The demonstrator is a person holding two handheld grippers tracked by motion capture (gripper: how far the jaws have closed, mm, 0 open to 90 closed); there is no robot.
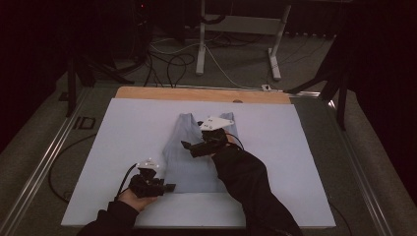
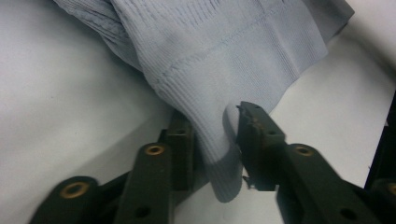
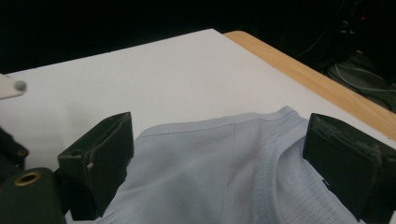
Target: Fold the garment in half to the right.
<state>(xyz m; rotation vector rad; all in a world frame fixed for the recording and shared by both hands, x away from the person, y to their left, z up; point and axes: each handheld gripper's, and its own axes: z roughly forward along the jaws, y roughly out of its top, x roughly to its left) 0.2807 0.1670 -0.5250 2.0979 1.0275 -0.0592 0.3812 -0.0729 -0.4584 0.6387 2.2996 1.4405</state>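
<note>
Left gripper (image 2: 217,154) is pinching the bottom hem corner of the light-blue ribbed tank top (image 1: 196,157), lying flat mid-table on the white board (image 1: 123,147). Right gripper (image 3: 219,163) hovers wide open over the shoulder strap, holding nothing. Best bet: bite deep into the strap before lifting, keeping the hem taut. No readable labels.

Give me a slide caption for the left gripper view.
Left gripper closing on the bottom hem corner of a light blue ribbed top lying on a white table.

Dim room, cables (image 1: 169,61) on carpet (image 1: 236,59)
</note>
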